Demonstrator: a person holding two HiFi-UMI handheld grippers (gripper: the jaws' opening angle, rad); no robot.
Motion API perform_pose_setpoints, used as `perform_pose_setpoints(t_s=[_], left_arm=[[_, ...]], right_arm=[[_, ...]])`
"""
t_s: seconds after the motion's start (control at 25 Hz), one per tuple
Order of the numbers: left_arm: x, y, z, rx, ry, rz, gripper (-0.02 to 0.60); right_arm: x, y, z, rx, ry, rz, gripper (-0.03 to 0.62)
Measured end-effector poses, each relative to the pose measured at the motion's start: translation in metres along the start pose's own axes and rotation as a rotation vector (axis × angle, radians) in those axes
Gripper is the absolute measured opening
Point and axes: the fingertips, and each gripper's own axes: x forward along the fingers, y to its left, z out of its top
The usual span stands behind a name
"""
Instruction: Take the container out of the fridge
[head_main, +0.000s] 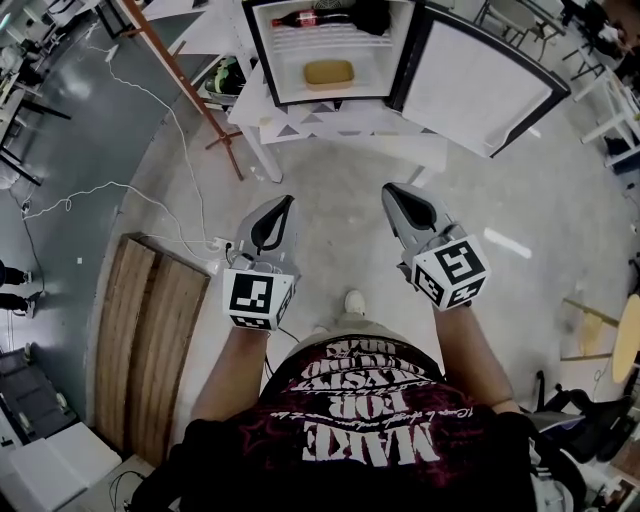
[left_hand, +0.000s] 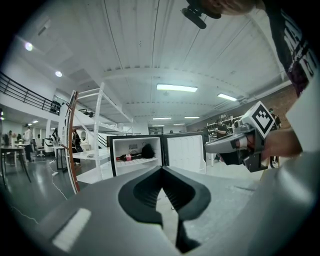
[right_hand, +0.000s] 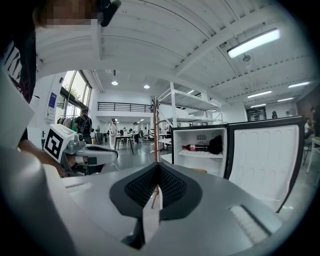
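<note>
A small fridge (head_main: 330, 50) stands open on a white table (head_main: 340, 128), its door (head_main: 480, 85) swung out to the right. On its lower shelf lies a flat tan container (head_main: 329, 72). The upper shelf holds a cola bottle (head_main: 310, 18) and a black object (head_main: 370, 15). My left gripper (head_main: 289, 201) and right gripper (head_main: 389, 188) hover side by side over the floor, well short of the fridge, both shut and empty. In the right gripper view only a sliver of the container (right_hand: 199, 170) shows above the jaws; in the left gripper view the jaws hide it.
A slanted wooden pole (head_main: 185, 85) stands left of the table. A wooden board (head_main: 145, 345) lies on the floor at the left, with cables (head_main: 120, 195) trailing nearby. Metal furniture legs (head_main: 615, 110) stand at the far right.
</note>
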Motion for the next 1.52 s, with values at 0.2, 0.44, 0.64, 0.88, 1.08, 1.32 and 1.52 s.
perform_pose_setpoints(t_s=[0.2,0.44,0.64,0.88,1.08,1.32,1.52], left_arm=[[0.013,0.004,0.005,0.006,-0.001,0.017,0.000],[0.028,0.005,0.006,0.007,0.000,0.044,0.000],[0.042,0.004,0.007,0.007,0.000,0.067,0.000],[0.056,0.001,0.006,0.008,0.008,0.092,0.000],[0.062,0.004,0.004,0.012,0.014,0.130,0.000],[0.071,-0.001,0.002,0.013,0.022,0.129,0.000],[0.075,0.003,-0.001,0.000,0.031,0.141,0.000]], right_arm=[[0.011,-0.012,0.006,-0.006,-0.009,0.020,0.014],[0.020,-0.027,0.008,-0.016,-0.009,0.052,0.014],[0.024,-0.044,0.007,-0.016,-0.008,0.069,0.014],[0.029,-0.063,0.002,-0.008,-0.003,0.094,0.014],[0.033,-0.078,0.001,-0.009,-0.011,0.110,0.014],[0.038,-0.093,-0.001,-0.002,-0.004,0.117,0.014],[0.042,-0.097,-0.003,0.003,0.003,0.120,0.014]])
